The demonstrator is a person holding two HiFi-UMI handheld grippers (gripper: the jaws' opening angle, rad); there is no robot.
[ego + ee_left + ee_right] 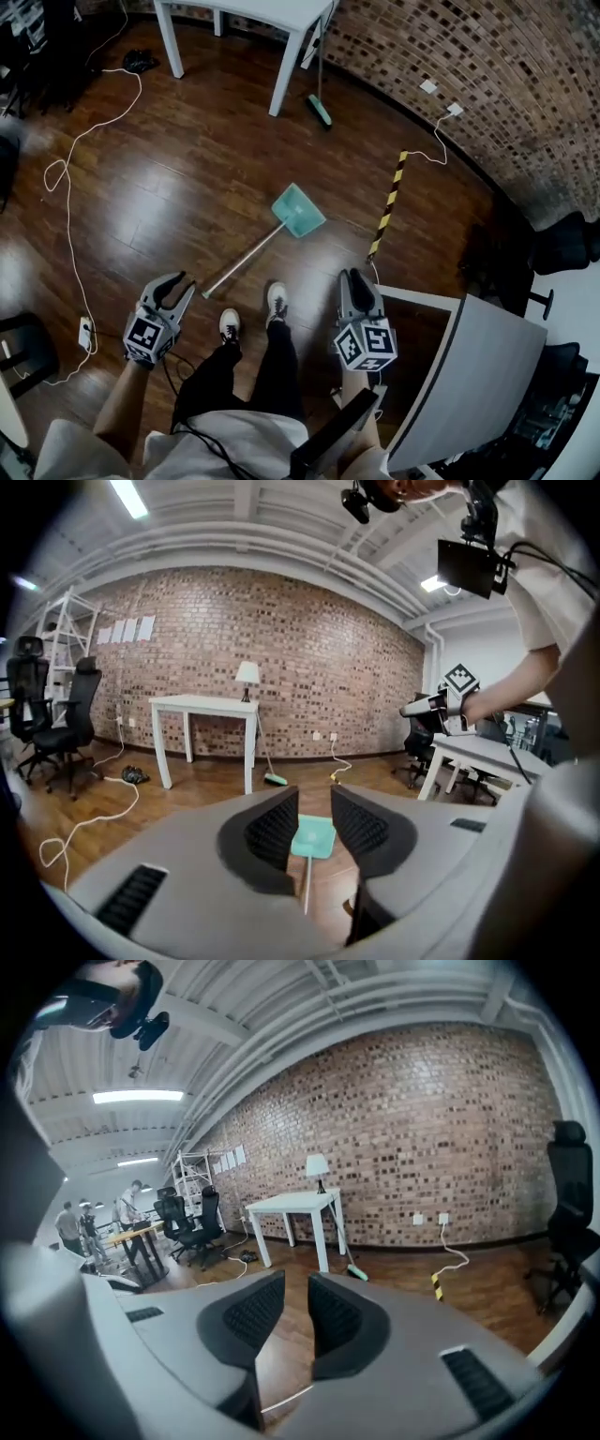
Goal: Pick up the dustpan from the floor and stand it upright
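Note:
A teal dustpan (298, 210) lies flat on the wooden floor ahead of the person's feet, its long white handle (242, 262) running back toward the left shoe. My left gripper (180, 280) hangs above the floor near the handle's end, open, nothing between its pads. In the left gripper view the dustpan (313, 837) shows through the gap of the left gripper (314, 803), well beyond the jaws. My right gripper (351, 277) is held right of the feet, open and empty. In the right gripper view the right gripper (296, 1290) frames bare floor, with a bit of the handle (286, 1401) low down.
A white table (281, 14) stands at the back with a teal-headed broom (321, 111) leaning by its leg. A white cable (70, 187) snakes over the left floor. A yellow-black strip (387, 204) lies to the right. A desk (469, 375) is close on the right; brick wall behind.

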